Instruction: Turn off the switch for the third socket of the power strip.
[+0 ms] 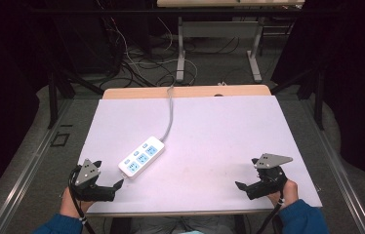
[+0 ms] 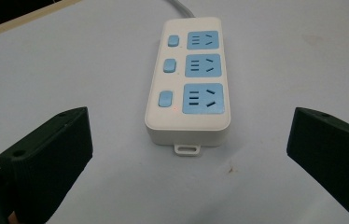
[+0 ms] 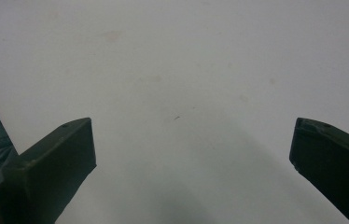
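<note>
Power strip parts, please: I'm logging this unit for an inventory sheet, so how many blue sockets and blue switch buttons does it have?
On the white power strip, seen from the left gripper view:
Blue sockets: 3
Blue switch buttons: 3
Total blue parts: 6

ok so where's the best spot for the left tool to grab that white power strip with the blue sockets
Grip the white rectangular power strip across its two long side walls at the cable-free end nearest the left tool. It lies flat, that end facing the open jaws, which stand wider than its body. Come in low and straight ahead, probably clearing the small mounting tab.
</note>
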`<move>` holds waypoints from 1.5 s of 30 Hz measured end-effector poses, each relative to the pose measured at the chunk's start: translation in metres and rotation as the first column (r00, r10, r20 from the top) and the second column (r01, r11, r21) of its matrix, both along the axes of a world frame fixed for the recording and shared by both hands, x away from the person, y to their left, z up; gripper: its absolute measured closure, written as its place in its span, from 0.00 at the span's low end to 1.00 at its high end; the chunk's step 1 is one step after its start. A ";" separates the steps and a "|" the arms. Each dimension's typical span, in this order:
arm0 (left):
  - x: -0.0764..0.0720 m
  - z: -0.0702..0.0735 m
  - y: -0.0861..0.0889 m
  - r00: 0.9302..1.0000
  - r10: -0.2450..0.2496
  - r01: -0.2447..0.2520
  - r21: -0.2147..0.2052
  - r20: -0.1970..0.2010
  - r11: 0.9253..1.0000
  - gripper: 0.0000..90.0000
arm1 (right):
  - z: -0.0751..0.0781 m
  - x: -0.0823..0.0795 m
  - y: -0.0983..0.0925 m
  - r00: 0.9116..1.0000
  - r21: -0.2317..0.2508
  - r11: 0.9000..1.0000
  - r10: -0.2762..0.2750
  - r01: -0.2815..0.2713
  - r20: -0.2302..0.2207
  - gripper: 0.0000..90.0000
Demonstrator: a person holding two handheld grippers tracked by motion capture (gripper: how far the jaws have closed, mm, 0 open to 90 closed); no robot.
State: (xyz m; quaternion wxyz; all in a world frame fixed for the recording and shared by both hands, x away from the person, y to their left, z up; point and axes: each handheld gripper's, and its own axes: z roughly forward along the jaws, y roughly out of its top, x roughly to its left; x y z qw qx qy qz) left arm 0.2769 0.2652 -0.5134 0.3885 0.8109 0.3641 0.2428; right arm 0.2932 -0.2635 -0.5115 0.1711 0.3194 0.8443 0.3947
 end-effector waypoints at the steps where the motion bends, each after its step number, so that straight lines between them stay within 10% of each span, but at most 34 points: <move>1: 0.000 0.000 0.000 1.000 0.001 -0.001 0.001 0.001 1.000 0.00 | 0.000 0.000 0.000 1.000 0.001 1.000 0.000 0.000 -0.003 0.00; 45: 0.024 0.018 -0.016 0.998 0.037 -0.033 0.077 -0.055 0.996 0.00 | -0.001 0.006 0.000 0.999 0.008 1.000 -0.008 0.008 -0.031 0.00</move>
